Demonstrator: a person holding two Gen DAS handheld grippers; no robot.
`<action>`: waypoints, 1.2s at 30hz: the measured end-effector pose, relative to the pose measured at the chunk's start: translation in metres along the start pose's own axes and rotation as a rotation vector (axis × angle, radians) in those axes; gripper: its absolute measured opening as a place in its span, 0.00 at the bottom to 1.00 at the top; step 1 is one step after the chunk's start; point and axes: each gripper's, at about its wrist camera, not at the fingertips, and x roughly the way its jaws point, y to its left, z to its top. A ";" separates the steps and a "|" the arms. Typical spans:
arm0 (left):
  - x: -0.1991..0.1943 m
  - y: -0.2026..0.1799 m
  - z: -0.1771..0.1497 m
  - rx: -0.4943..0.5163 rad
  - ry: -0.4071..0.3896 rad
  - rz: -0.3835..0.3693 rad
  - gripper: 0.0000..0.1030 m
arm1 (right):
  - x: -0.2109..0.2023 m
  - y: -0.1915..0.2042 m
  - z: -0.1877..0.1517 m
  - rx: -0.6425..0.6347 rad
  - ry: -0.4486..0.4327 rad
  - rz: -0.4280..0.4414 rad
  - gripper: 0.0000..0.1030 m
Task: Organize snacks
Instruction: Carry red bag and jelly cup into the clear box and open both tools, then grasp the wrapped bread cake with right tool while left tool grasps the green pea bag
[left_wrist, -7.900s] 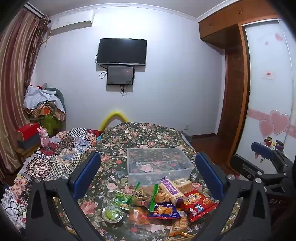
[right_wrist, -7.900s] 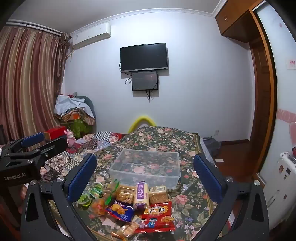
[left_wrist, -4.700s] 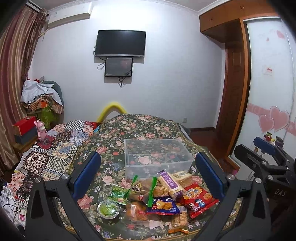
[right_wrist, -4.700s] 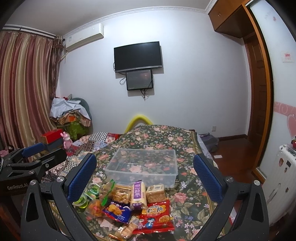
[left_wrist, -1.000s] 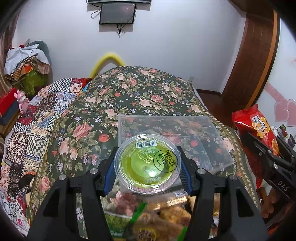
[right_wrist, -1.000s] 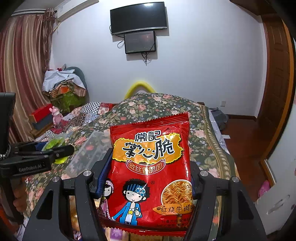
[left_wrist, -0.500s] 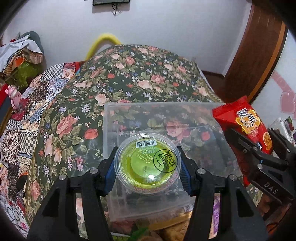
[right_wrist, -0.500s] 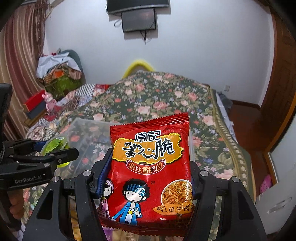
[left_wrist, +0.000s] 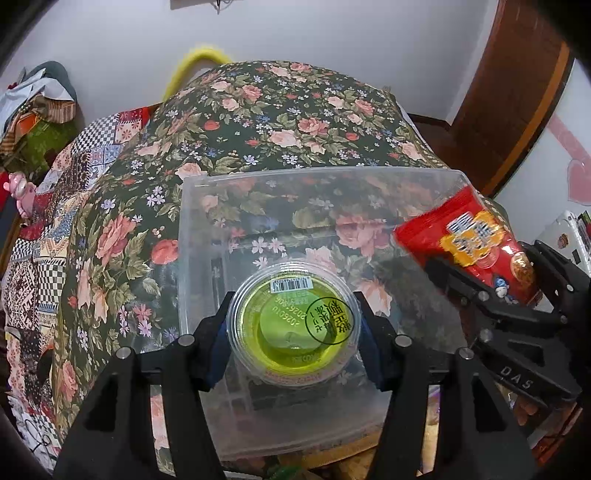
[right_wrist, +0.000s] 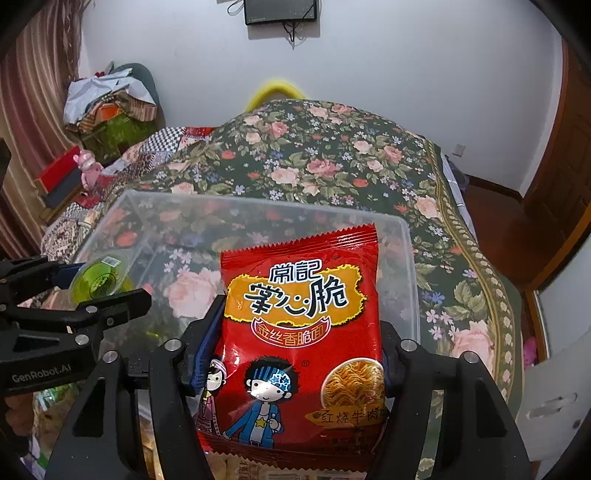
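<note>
A clear plastic box (left_wrist: 192, 258) stands on the floral tablecloth (left_wrist: 258, 122). My left gripper (left_wrist: 291, 312) is shut on a round green jelly cup (left_wrist: 280, 332), lid up, held over the near left part of the box. In the right wrist view the same cup (right_wrist: 98, 282) hangs at the box's left side in the left gripper (right_wrist: 92, 291). My right gripper (right_wrist: 301, 325) holds a red noodle packet (right_wrist: 299, 295) upright over the box's near right part (right_wrist: 258, 206). Its jaws are opening with the packet still between the pads. The packet (left_wrist: 476, 236) also shows at right.
More snack packs lie at the table's near edge below the box (left_wrist: 288, 472), mostly hidden by the grippers. A patchwork quilt (left_wrist: 40, 236) is at the left. A wooden door (right_wrist: 561, 177) and a white appliance (right_wrist: 554, 402) are at the right.
Both grippers have come down and forward over the box with their loads. The box now fills more of each view.
</note>
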 end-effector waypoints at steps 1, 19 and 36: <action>-0.001 0.000 0.000 -0.003 0.009 -0.006 0.58 | 0.001 0.000 -0.001 -0.003 0.004 -0.003 0.66; -0.108 0.013 -0.024 0.010 -0.182 0.003 0.76 | -0.081 -0.001 -0.017 -0.004 -0.147 -0.005 0.82; -0.121 0.055 -0.117 -0.023 -0.118 0.060 0.80 | -0.110 -0.007 -0.082 0.032 -0.119 -0.010 0.87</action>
